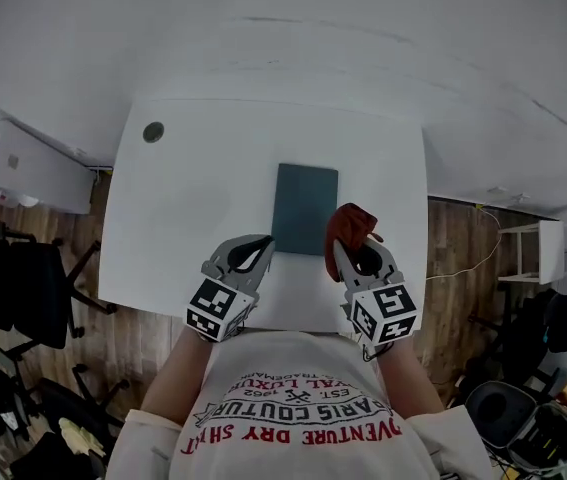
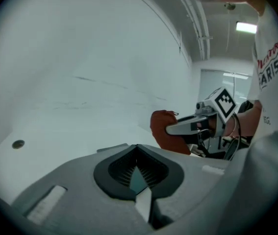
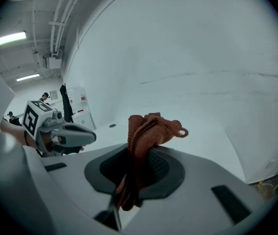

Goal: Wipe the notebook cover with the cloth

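The shirt [image 1: 303, 418] carries print that reads upside down in the head view: "ARIS COUTUR" in dark letters and "VENTURE DRY SH" in red below it. The left gripper view catches "ARIS" on the same shirt.

The dark teal notebook [image 1: 306, 208] lies flat near the middle of the white bench [image 1: 163, 218], closed, with its long side running away from the person. The right hand-held gripper [image 1: 353, 248] is clamped on a bunched rust-red cloth [image 1: 351, 224], which stands up out of its jaws at the notebook's near right corner; whether the cloth touches the cover cannot be told. The left hand-held gripper [image 1: 260, 243] has its jaws drawn together with nothing between them, its tips just beside the notebook's near left corner. A small dark round hole [image 1: 153, 132] sits in the bench's far left corner, well apart from both
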The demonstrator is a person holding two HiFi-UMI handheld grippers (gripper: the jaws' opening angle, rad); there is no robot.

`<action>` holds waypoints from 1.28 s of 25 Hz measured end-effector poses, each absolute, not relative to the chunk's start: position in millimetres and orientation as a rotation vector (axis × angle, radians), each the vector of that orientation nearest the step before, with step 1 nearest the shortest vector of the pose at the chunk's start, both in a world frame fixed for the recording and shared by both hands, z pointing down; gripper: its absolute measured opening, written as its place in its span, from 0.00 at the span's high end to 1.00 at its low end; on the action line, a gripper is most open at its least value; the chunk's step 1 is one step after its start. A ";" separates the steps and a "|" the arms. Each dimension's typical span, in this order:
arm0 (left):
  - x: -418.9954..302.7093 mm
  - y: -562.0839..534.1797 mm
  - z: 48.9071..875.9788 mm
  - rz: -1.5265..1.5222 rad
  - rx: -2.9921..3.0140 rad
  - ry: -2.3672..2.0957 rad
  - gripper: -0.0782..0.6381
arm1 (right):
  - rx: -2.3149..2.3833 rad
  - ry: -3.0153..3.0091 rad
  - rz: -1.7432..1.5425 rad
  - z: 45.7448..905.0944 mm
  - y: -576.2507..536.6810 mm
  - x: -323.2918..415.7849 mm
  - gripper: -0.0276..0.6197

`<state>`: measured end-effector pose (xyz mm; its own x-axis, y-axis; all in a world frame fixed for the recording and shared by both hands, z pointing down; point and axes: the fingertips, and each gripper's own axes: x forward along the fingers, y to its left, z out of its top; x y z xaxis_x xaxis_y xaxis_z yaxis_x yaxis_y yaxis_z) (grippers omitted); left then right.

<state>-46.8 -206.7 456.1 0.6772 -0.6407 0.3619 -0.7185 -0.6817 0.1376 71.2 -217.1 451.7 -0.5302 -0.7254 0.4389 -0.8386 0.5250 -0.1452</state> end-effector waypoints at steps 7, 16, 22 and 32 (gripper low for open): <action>-32.0 -225.8 531.5 0.642 2.558 -0.904 0.88 | 1.270 -2.410 0.565 485.2 -245.5 49.2 0.85; -22.4 -234.2 590.0 0.746 2.444 -0.846 0.88 | 1.221 -2.379 0.610 517.7 -275.2 27.8 0.85; -25.1 -233.8 613.1 0.829 2.398 -0.849 0.88 | 1.180 -2.370 0.617 529.0 -303.8 10.1 0.85; -26.2 -234.7 615.8 0.768 2.368 -0.838 0.88 | 1.062 -2.358 0.628 550.0 -348.2 -42.0 0.85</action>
